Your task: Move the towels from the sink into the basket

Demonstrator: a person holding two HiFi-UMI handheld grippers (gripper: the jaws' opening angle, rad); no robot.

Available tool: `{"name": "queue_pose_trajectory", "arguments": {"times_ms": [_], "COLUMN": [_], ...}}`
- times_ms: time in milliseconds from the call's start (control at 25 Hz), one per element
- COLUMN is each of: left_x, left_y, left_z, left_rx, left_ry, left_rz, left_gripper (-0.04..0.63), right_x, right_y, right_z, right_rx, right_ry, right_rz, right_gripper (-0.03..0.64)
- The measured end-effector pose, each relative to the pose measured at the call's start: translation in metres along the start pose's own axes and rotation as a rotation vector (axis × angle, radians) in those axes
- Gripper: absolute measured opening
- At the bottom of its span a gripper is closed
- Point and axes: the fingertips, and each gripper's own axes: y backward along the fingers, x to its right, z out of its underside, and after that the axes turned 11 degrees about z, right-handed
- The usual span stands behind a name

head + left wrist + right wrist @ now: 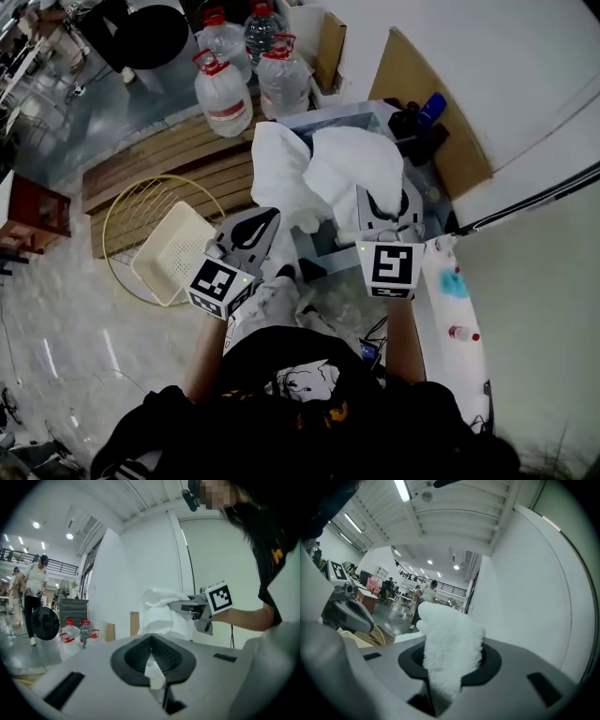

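Note:
Two white towels hang above the sink (367, 115). My left gripper (270, 217) is shut on a thin fold of the left towel (277, 171), and the left gripper view shows the cloth pinched between its jaws (151, 654). The fluffy right towel (358, 165) is clamped in my right gripper (380, 192), and its pile bulges out of the jaws (449, 654). The cream plastic basket (172, 251) sits on the floor to the left of both grippers. The right gripper (202, 605) and its towel (161, 613) also show in the left gripper view.
Three large water bottles (225, 92) stand beyond a wooden pallet (164, 159). A wire ring (120, 214) surrounds the basket. Cardboard sheets (412, 80) lean on the wall. A white ledge (459, 323) with small items runs on the right. People (33, 592) walk far off.

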Motion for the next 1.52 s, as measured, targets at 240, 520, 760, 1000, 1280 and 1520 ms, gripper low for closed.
{"name": "queue_pose_trajectory", "arguments": {"times_ms": [240, 520, 760, 1000, 1280, 1520], "left_x": [0.021, 0.009, -0.014, -0.059, -0.112, -0.118], "left_y": [0.054, 0.124, 0.2, 0.297, 0.395, 0.465], "left_z": [0.011, 0.019, 0.04, 0.07, 0.104, 0.137], "left_rx": [-0.026, -0.02, -0.035, -0.035, -0.036, -0.037], "left_ry": [0.037, 0.053, 0.089, 0.117, 0.167, 0.22], "left_rz": [-0.118, -0.282, -0.405, -0.527, -0.596, -0.637], "left_gripper": [0.005, 0.005, 0.005, 0.005, 0.005, 0.005], "right_x": [-0.037, -0.106, -0.193, -0.307, -0.431, -0.541], "right_y": [0.024, 0.036, 0.031, 0.02, 0.009, 0.032], "right_z": [-0.026, -0.065, -0.094, -0.106, -0.118, -0.098], "right_rx": [0.058, 0.149, 0.18, 0.151, 0.085, 0.0], "right_ry": [-0.033, -0.059, -0.05, -0.027, -0.049, -0.054], "right_rz": [-0.114, -0.267, -0.392, -0.491, -0.582, -0.711], "right_gripper": [0.121, 0.121, 0.121, 0.121, 0.121, 0.123]}}
